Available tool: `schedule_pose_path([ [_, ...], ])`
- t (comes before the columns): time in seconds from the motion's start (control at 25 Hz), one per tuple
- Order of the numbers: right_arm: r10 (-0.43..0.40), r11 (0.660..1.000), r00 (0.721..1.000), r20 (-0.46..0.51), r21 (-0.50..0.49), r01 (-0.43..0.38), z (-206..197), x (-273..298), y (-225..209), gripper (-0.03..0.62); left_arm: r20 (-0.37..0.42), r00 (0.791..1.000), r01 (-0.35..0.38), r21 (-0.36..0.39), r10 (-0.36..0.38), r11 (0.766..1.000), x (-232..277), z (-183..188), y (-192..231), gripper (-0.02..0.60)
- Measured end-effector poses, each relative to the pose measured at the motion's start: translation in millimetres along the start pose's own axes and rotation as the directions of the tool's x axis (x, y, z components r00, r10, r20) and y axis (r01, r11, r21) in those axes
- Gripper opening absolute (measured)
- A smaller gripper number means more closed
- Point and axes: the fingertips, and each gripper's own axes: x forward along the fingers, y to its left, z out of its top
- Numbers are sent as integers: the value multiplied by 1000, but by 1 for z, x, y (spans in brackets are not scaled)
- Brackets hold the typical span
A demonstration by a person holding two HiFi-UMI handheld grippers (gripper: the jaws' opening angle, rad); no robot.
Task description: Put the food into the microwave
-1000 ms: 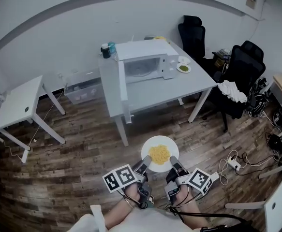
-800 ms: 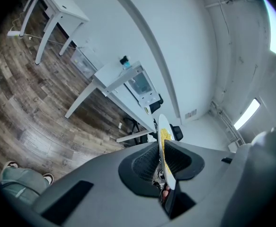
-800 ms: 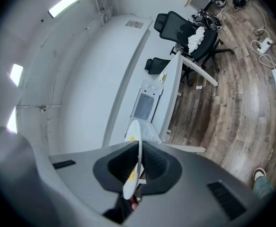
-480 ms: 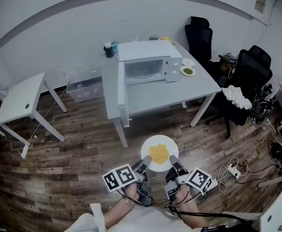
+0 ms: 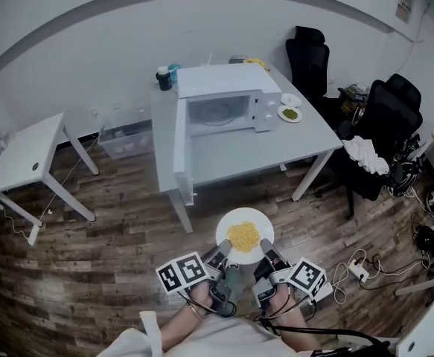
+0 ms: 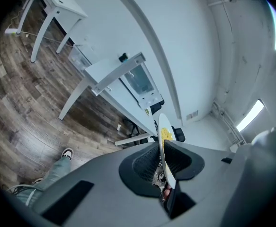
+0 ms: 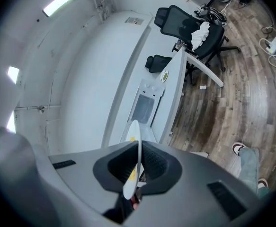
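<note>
The round white plate (image 5: 236, 218) of yellow food (image 5: 244, 236) is held level above the wooden floor (image 5: 90, 259). The left gripper (image 5: 222, 251) is clamped on its near-left rim, the right gripper (image 5: 266, 249) on its near-right rim. The white microwave (image 5: 228, 103), door open, stands well apart on the grey table (image 5: 276, 143)

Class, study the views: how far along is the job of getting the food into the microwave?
Done: the microwave door stands open, and the plate of yellow food is lifted. In hand: left gripper and right gripper both clamp its rim, above the floor, short of the table. Left: carry it over, set it inside.
</note>
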Motion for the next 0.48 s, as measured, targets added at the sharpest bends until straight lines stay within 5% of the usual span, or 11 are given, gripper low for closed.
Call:
schedule_pose_path([
  [0.48,18,999,999,-29,-38,-19,79,79,0,26,7,1000,12,-12,-12,1000,90,52,-22,304],
])
